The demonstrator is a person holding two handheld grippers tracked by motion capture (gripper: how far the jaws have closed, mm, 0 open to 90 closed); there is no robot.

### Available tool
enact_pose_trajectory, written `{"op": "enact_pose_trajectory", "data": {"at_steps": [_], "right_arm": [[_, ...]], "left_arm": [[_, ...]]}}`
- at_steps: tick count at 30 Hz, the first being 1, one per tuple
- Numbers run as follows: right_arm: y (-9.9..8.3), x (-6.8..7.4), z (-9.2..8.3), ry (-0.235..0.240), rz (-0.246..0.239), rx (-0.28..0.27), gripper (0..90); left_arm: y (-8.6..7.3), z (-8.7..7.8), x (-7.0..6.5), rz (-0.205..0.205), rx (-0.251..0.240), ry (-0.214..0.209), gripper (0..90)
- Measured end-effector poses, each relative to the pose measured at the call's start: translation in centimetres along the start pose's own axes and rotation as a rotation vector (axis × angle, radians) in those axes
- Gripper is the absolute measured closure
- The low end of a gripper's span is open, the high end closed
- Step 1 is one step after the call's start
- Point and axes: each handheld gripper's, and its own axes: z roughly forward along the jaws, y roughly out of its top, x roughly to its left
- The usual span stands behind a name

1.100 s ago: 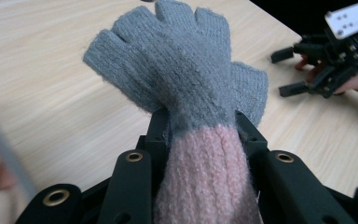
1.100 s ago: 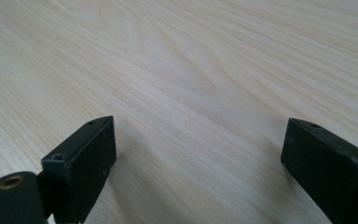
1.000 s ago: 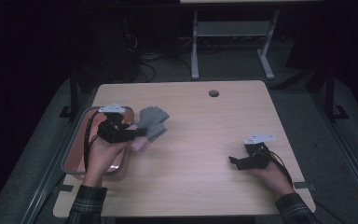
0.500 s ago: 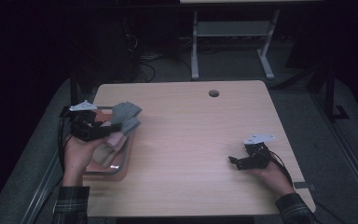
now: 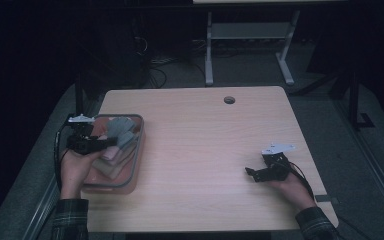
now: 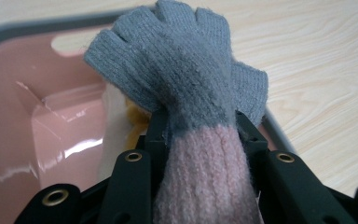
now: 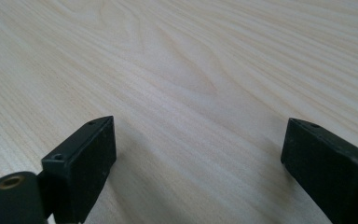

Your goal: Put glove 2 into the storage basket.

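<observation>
**Glove held over the pink bin, right tool idle on the desk**

High view: the left tool (image 5: 111,143) sits at the left edge of the desk (image 5: 205,150), above a pink bin (image 5: 136,165) with a grey rim. A grey-and-pink glove (image 5: 121,131) is pinched in it and hangs over the bin's far end, with other soft items lying below it in the bin. The right tool (image 5: 250,173) rests low on the desk near the right edge, well apart from the bin, pointing toward the middle of the desk.

Left gripper view: the left tool (image 6: 199,135) has its jaws pressed against both sides of the glove (image 6: 182,70), gripping it where the pink cuff meets the grey hand part. The grey fingers point away from the camera. Under it lies the bin's (image 6: 23,116) glossy pink inside, with something white and yellow just beside the glove.

Right gripper view: the right tool (image 7: 198,149) has its jaws spread wide, with bare wooden desk (image 7: 191,60) between them.
</observation>
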Motion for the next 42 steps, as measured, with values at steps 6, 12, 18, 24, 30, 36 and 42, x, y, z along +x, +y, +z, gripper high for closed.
{"op": "enact_pose_trajectory", "data": {"at_steps": [6, 12, 18, 24, 30, 36, 42], "right_arm": [[0.0, 0.0, 0.0, 0.0, 0.001, 0.0, 9.9], [0.0, 0.0, 0.0, 0.0, 0.0, 0.0, 9.9], [0.0, 0.0, 0.0, 0.0, -0.001, -0.001, 9.9], [0.0, 0.0, 0.0, 0.0, 0.0, 0.0, 9.9], [0.0, 0.0, 0.0, 0.0, 0.0, 0.0, 9.9], [0.0, 0.0, 0.0, 0.0, 0.002, 0.001, 9.9], [0.0, 0.0, 0.0, 0.001, 0.005, 0.002, 9.9]], "left_arm": [[-0.3, 1.7, 0.1, 0.009, 0.057, 0.017, 64.0], [-0.9, 3.5, 0.3, 0.016, 0.11, 0.037, 63.8], [-1.5, 5.2, 0.4, 0.021, 0.168, 0.044, 63.0], [-1.4, 4.7, 0.5, 0.003, 0.149, 0.034, 53.9], [-1.0, 3.9, 0.4, 0.003, 0.098, 0.03, 29.7], [-0.5, 2.8, 0.2, 0.016, 0.064, 0.046, 20.6], [0.1, 1.3, -0.1, 0.026, 0.018, 0.029, 18.6]]}}
